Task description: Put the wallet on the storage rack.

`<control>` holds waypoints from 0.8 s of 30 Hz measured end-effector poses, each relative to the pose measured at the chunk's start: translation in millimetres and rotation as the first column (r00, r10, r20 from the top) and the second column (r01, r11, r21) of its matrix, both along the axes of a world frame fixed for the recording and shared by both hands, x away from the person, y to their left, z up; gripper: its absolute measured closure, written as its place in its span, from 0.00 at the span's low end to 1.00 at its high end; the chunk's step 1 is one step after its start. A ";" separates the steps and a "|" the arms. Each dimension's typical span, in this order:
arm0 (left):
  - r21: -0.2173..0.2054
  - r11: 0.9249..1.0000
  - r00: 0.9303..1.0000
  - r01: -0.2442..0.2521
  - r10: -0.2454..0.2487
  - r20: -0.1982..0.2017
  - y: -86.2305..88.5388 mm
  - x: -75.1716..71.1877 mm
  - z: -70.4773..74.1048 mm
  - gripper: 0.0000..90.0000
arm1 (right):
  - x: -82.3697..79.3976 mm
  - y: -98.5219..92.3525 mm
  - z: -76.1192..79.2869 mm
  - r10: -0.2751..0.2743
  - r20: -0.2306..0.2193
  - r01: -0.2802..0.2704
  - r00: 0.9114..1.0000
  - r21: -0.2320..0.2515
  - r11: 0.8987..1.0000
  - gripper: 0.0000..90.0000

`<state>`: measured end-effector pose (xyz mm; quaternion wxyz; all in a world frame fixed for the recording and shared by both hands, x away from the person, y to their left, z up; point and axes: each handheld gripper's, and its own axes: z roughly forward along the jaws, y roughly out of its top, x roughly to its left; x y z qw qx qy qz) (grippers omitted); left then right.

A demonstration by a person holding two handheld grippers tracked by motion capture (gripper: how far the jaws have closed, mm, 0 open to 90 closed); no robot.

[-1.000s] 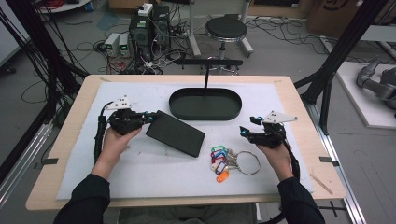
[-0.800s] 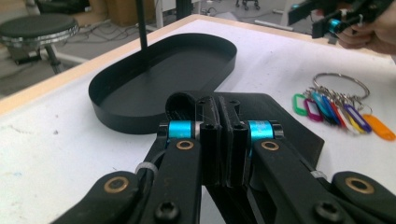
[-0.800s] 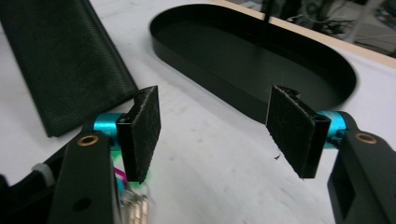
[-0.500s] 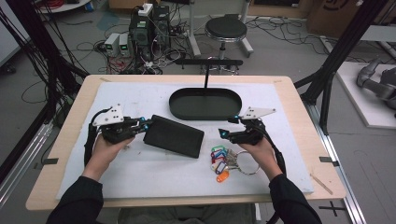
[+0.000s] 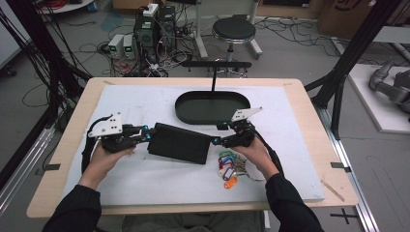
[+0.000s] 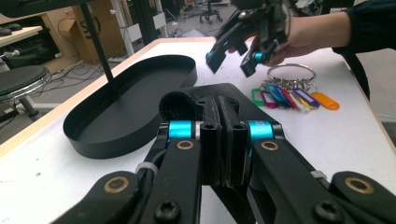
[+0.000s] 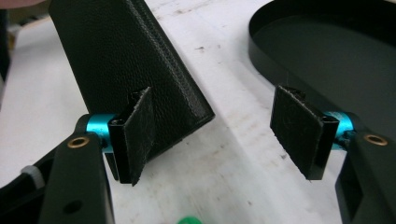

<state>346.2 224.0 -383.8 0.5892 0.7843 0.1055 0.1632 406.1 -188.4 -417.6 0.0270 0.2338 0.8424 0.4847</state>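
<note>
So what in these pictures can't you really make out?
- Black case: its near end in the left gripper view is covered by the left gripper shut on it; whether it is open or zipped stays unclear.
- Key tags: lettering too small in the high view.
- Keys on the ring: partly behind the right gripper and hand.
- Black tray: cut off by the top and right edges in the right gripper view.

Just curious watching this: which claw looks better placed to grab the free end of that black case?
The right claw: it is open beside the black case's near corner. The left claw is shut on the other end.
</note>
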 end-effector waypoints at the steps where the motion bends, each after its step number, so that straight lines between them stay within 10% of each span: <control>1: 0.004 1.000 1.000 0.003 -0.003 0.002 0.4 -0.1 0.0 0.97 | 0.0 0.0 0.0 0.000 0.000 0.000 1.000 0.000 1.000 0.36; 13: -0.001 1.000 1.000 0.012 -0.012 -0.009 3.4 -2.1 -1.9 0.97 | 16.1 21.7 -15.4 0.175 -0.131 -0.177 0.976 -0.005 0.984 0.57; 24: 0.031 0.998 0.995 -0.047 0.049 -0.083 13.5 -2.6 -13.9 0.87 | -6.8 13.9 9.6 0.231 0.016 -0.231 0.973 -0.013 0.973 0.87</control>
